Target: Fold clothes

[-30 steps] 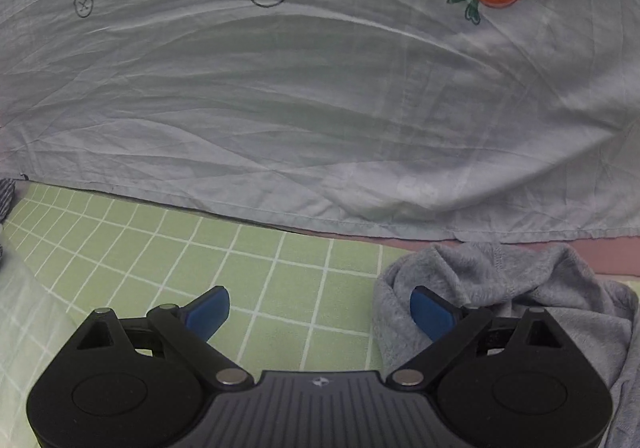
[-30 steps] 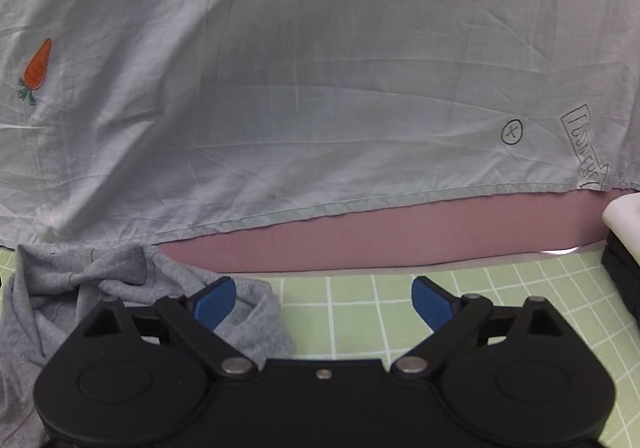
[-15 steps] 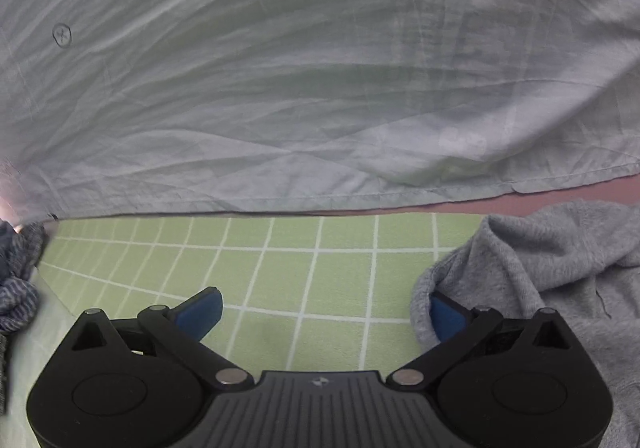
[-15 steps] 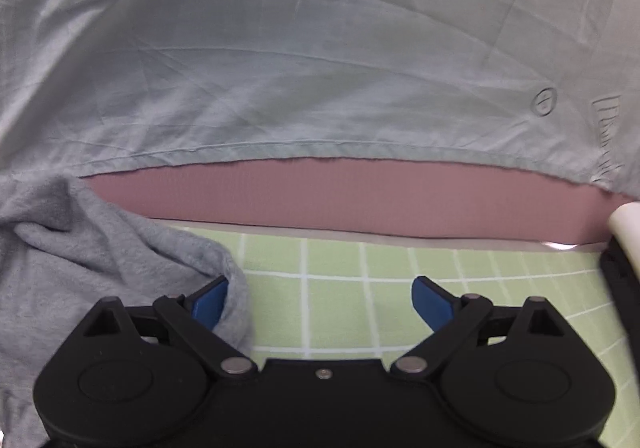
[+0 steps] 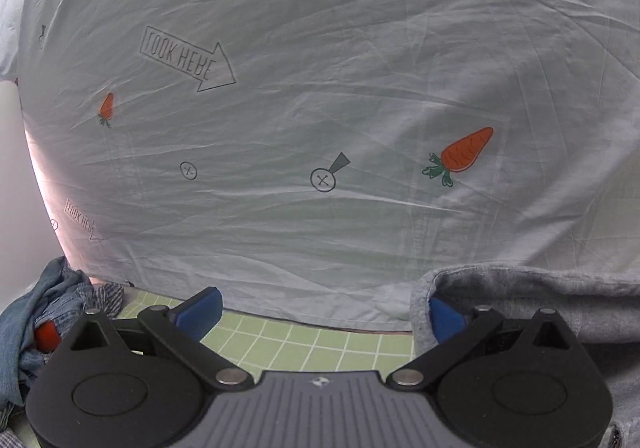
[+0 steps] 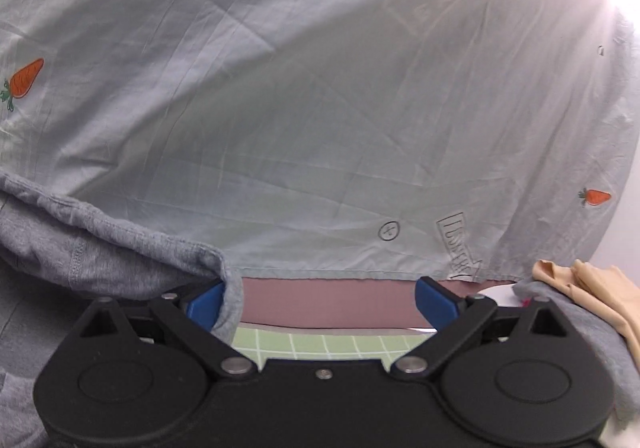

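Note:
A grey knit garment (image 5: 532,300) lies at the right of the left wrist view, its hem draped over the right fingertip (image 5: 446,318) of my left gripper (image 5: 322,312). That gripper is open wide, with only the green grid mat (image 5: 304,344) between its pads. In the right wrist view the same grey garment (image 6: 100,260) hangs at the left, its edge folded over the left fingertip (image 6: 204,306). My right gripper (image 6: 320,304) is also open wide, with no cloth between its pads.
A pale sheet printed with carrots and arrows (image 5: 320,108) hangs as a backdrop behind the mat. A heap of blue denim clothes (image 5: 44,312) lies at the left. A beige garment (image 6: 588,284) on grey cloth sits at the right. A pink band (image 6: 328,300) borders the mat.
Both grippers have risen and tipped upward, so the sheet fills more of each view. The grey garment's edge now hangs higher, draped over one finger of each. Jaws stay wide.

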